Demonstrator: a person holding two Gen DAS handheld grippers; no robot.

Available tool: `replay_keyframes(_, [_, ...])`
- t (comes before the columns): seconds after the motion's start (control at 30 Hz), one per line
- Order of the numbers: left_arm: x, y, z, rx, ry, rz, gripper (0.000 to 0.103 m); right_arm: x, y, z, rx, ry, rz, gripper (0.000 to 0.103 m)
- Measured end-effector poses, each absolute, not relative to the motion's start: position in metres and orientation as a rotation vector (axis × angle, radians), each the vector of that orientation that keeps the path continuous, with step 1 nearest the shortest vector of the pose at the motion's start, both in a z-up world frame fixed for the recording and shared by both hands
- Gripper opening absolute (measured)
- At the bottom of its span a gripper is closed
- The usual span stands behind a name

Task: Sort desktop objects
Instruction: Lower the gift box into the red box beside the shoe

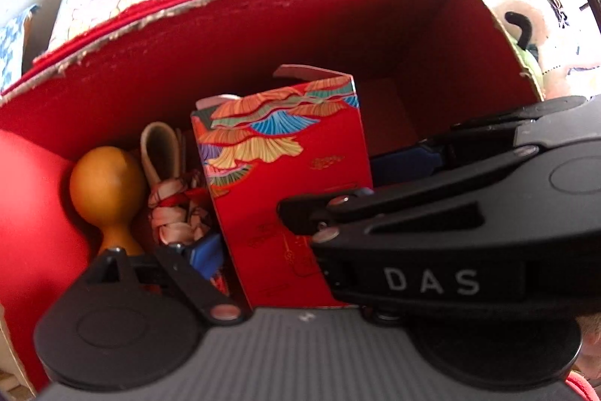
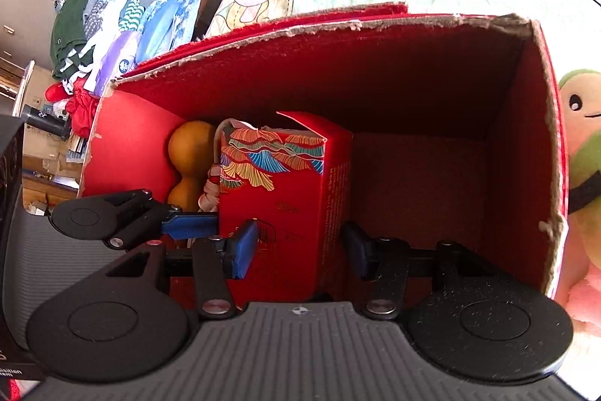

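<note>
Black hand-held gripper (image 2: 300, 247), blue finger pads (image 2: 244, 248), grey ribbed body, silver screws, white "DAS" lettering

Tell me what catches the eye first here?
A big red cardboard box with torn edges fills both views. Inside stands a small red carton printed with colourful fans, and the right gripper has its jaws either side of it. A tan gourd sits at its left.
</note>
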State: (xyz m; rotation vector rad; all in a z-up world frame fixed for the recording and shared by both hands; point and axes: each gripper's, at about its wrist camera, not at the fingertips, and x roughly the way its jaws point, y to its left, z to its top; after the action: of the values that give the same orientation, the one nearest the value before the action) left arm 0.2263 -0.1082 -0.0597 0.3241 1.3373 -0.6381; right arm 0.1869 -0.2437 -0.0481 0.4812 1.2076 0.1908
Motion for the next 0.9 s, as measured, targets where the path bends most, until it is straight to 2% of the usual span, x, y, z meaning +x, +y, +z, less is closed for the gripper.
replay_keyframes(0.47, [0.235, -0.109, -0.072, 0.289, 1.417, -0.648, 0.087, 0.199, -0.238, -0.061, 0.478, 1.264, 0.135, 0.050])
replay_keyframes(0.9, [0.226, -0.105, -0.070, 0.264, 1.407, -0.627, 0.087, 0.196, -0.229, -0.063, 0.485, 1.228, 0.103, 0.047])
